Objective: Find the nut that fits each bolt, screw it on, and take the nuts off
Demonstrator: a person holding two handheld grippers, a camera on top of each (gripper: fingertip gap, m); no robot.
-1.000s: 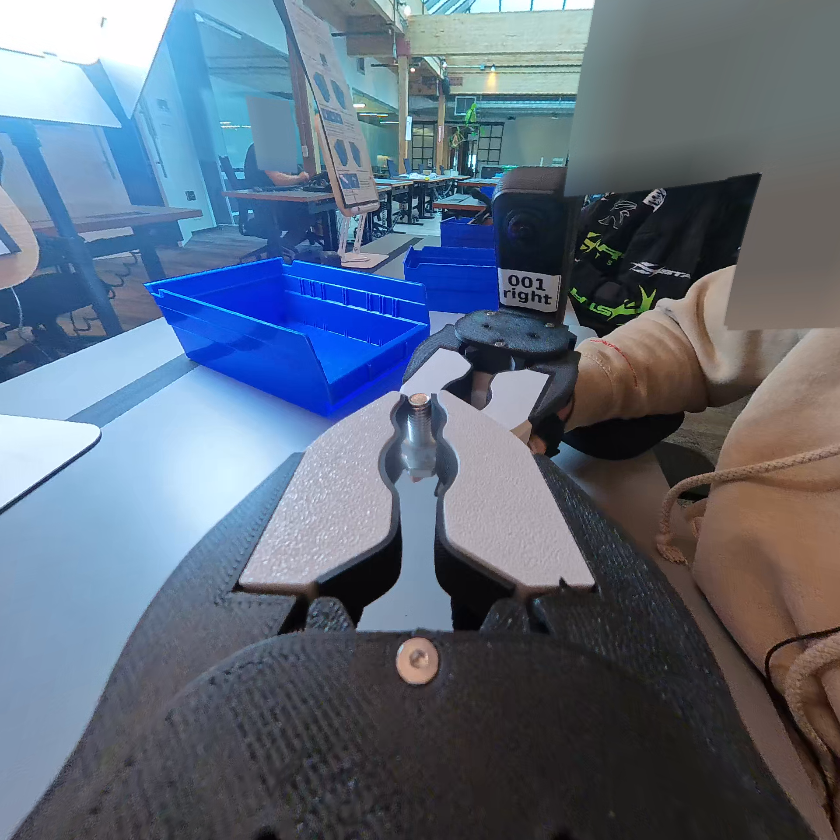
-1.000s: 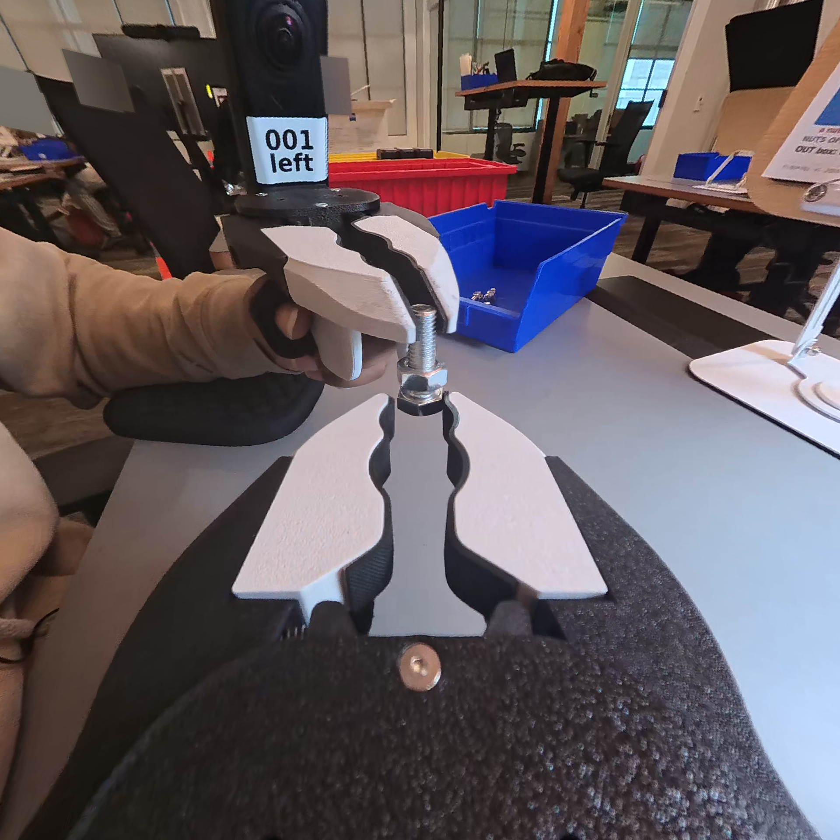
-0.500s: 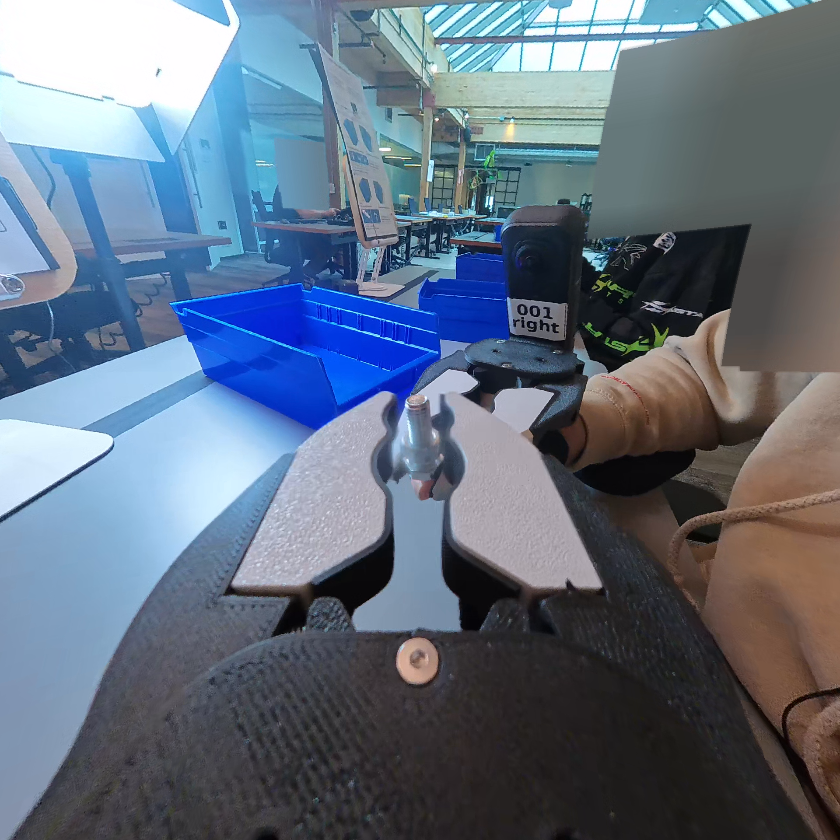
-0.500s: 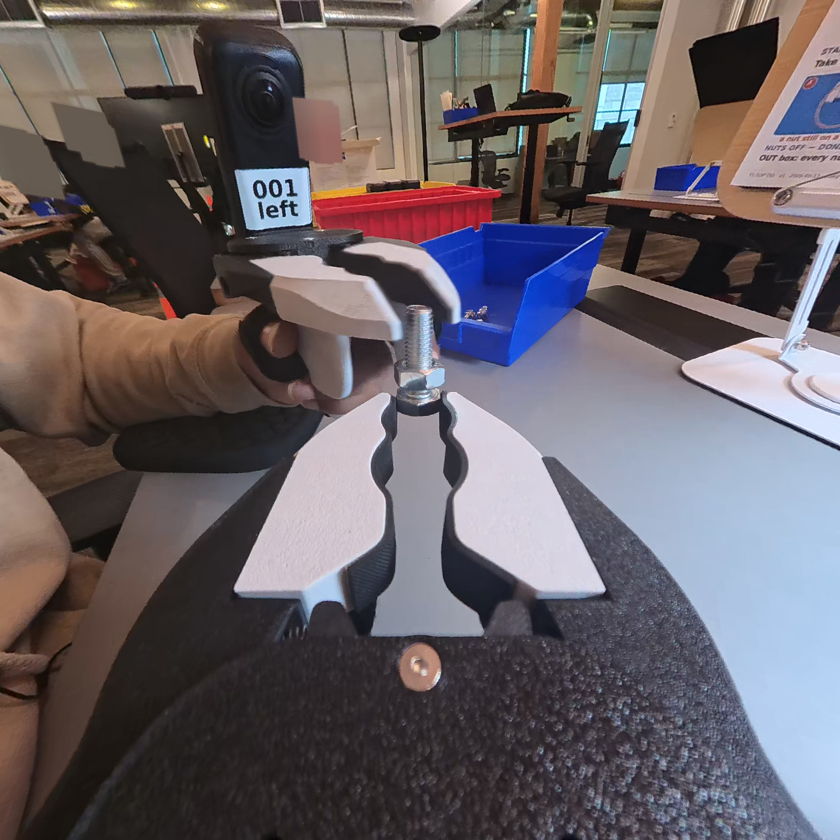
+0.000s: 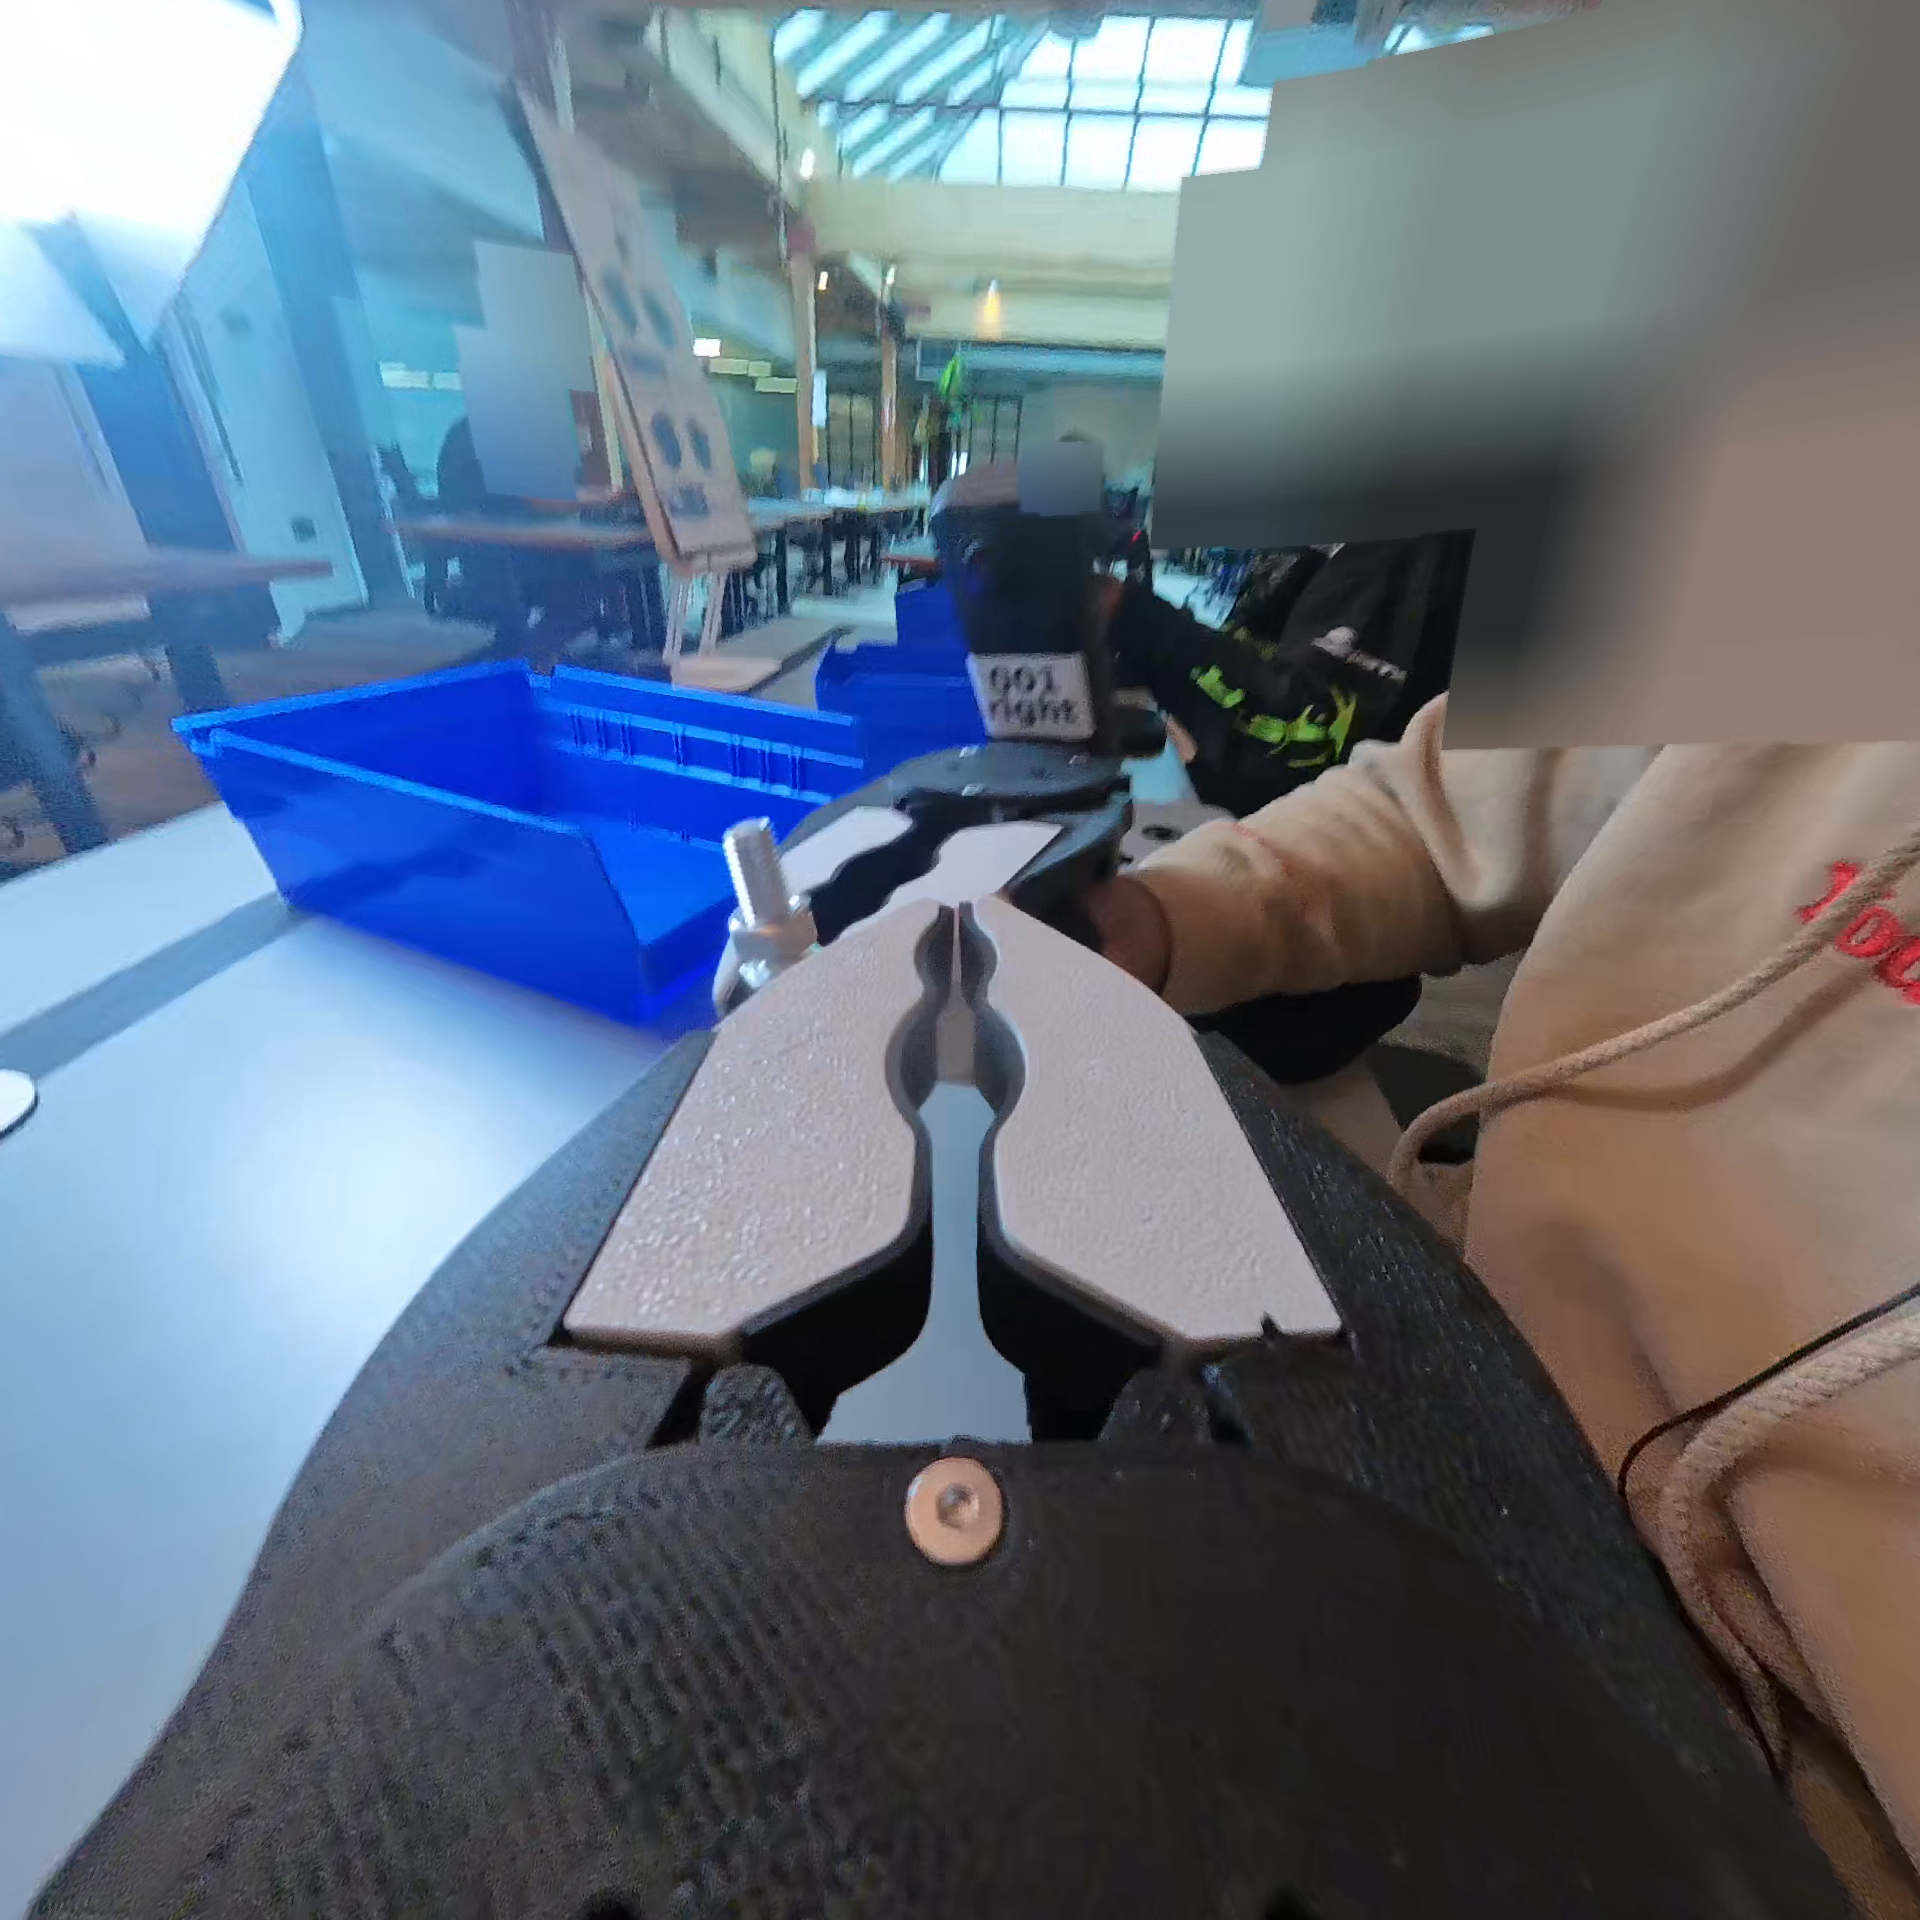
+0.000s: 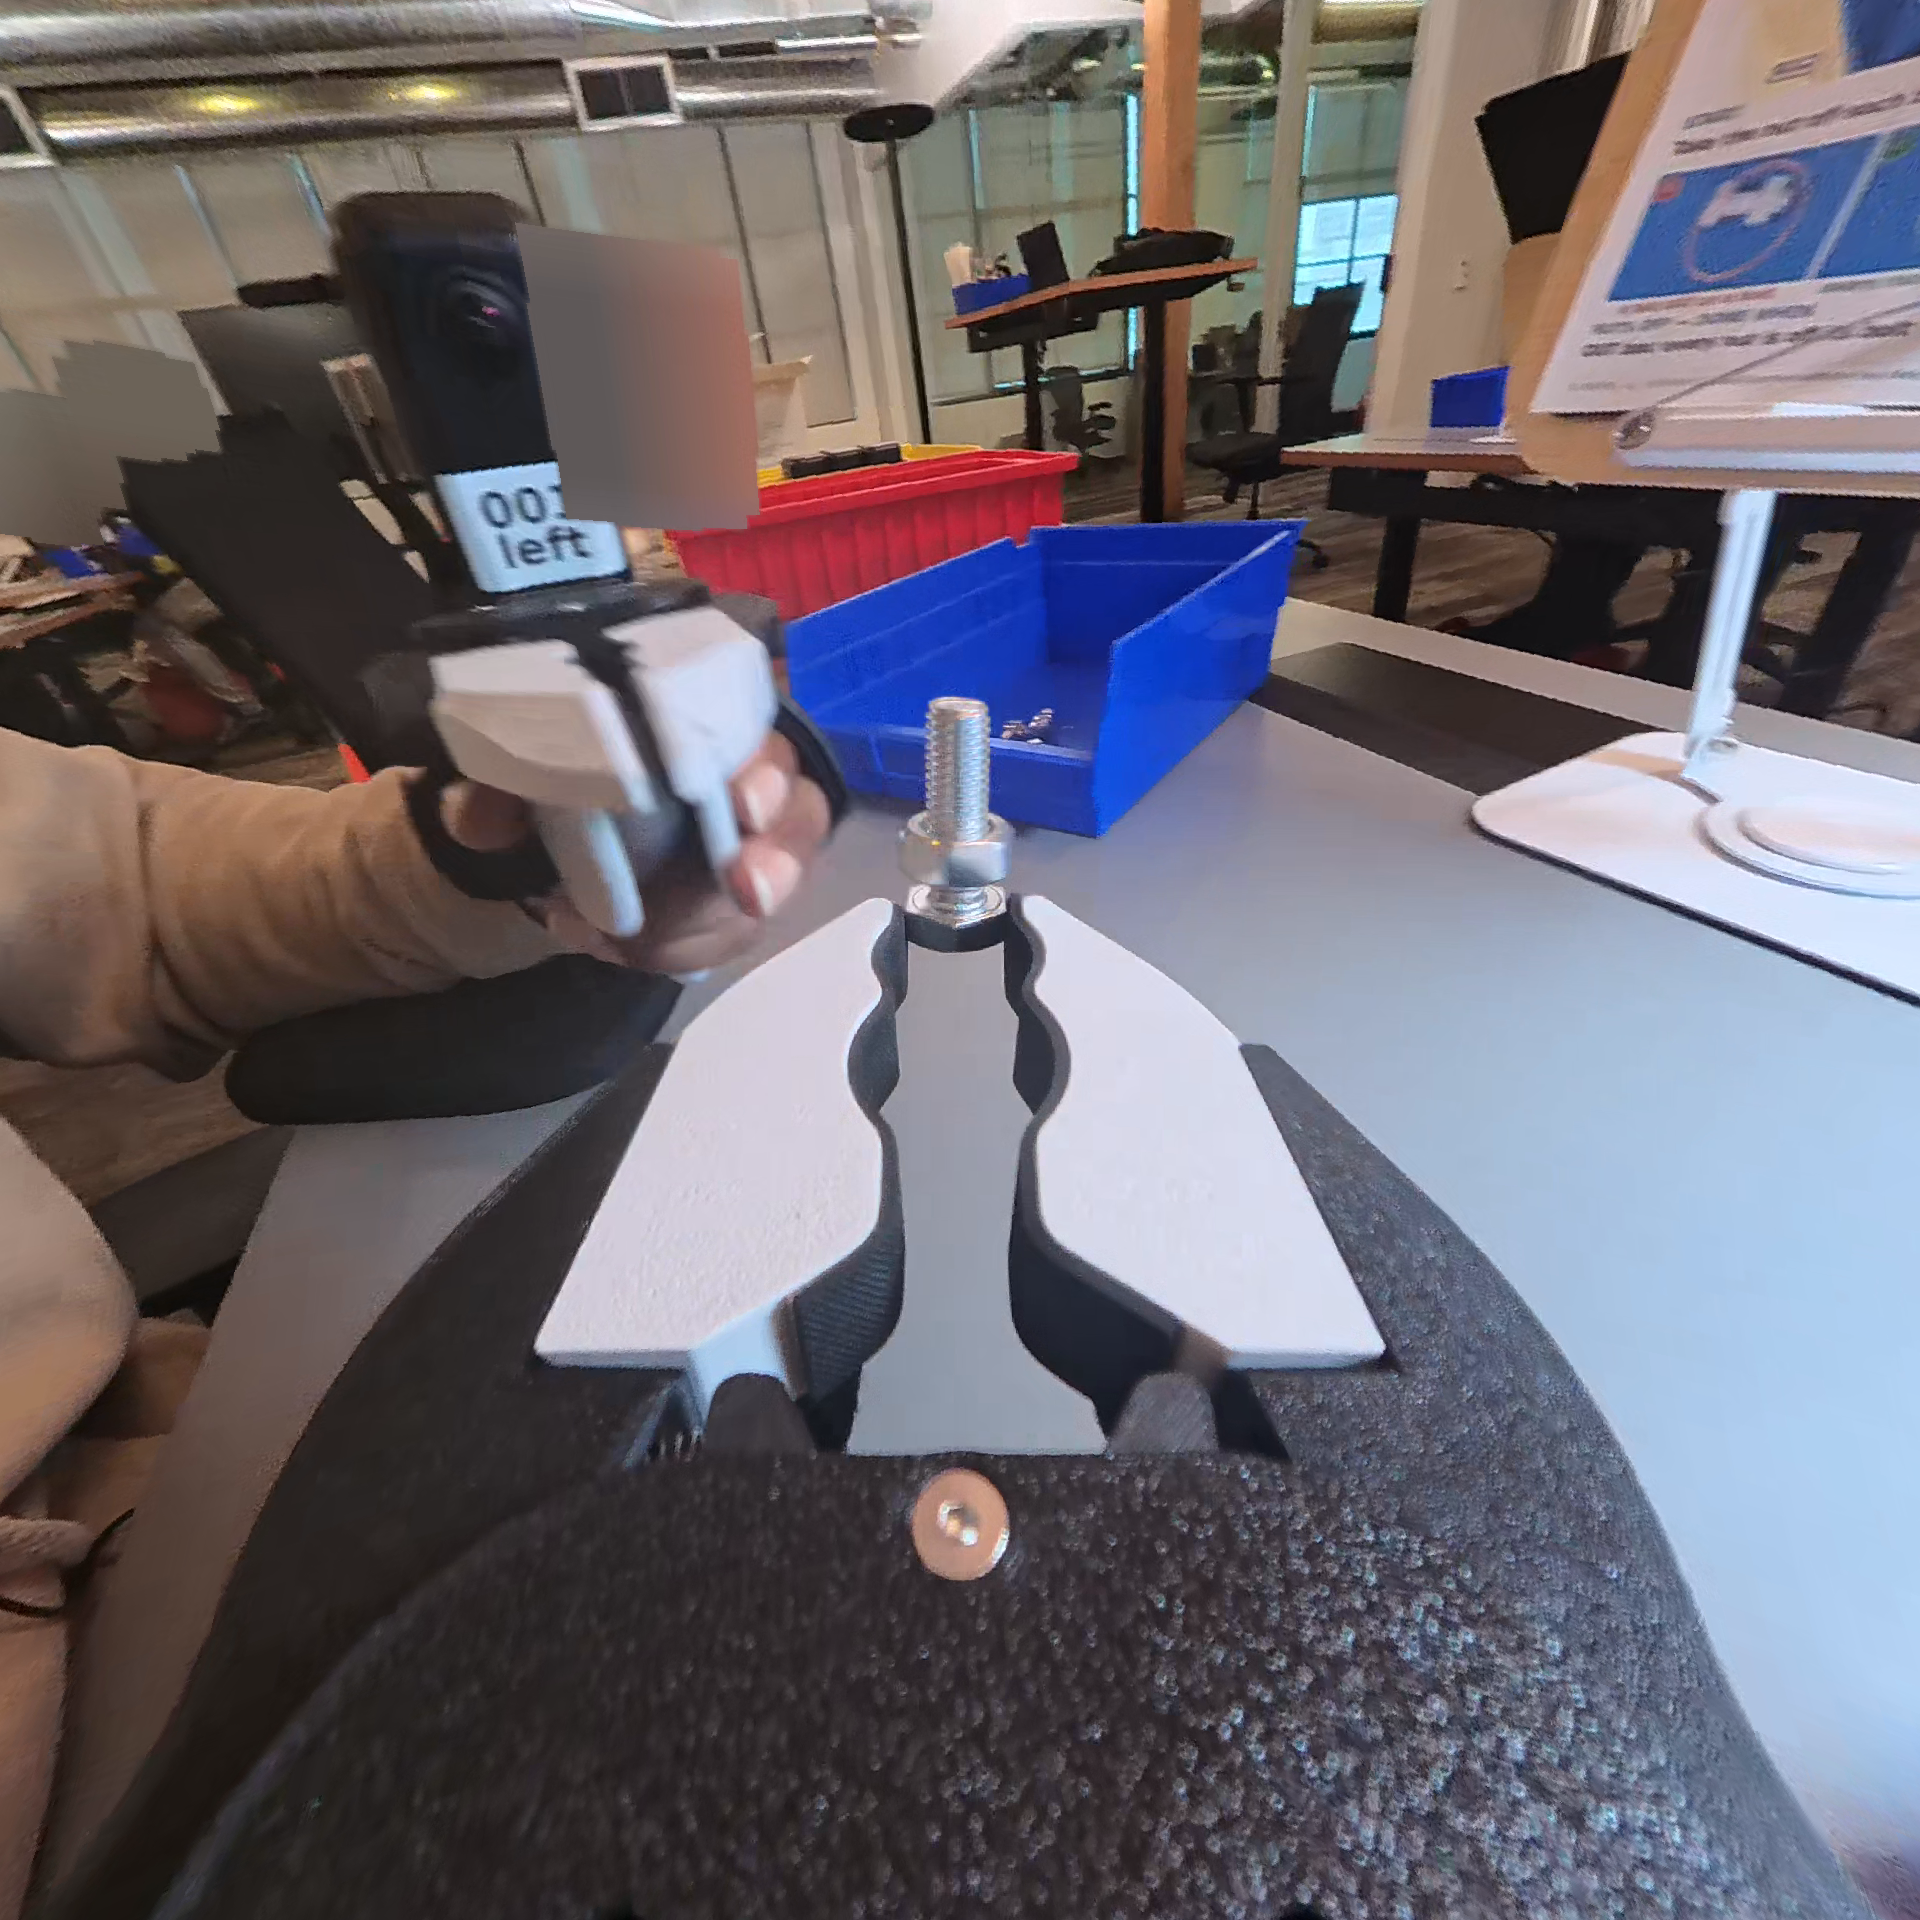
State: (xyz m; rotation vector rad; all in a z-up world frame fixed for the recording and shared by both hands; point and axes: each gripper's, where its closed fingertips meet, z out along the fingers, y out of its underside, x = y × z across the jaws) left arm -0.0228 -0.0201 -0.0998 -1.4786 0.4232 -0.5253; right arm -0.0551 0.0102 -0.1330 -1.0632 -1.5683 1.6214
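At frame centre the right gripper [image 6: 954, 920] pinches only the head of the upright bolt [image 6: 957, 767], nut [image 6: 952, 846] partway down, while the left gripper [image 5: 954, 914] sits closed and empty at left; that shallow hold could let it tip.

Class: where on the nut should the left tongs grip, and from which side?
Grip the nut across two opposite flats, coming in level from the left tongs' side: the bolt stands upright, head clamped below in the right tongs.
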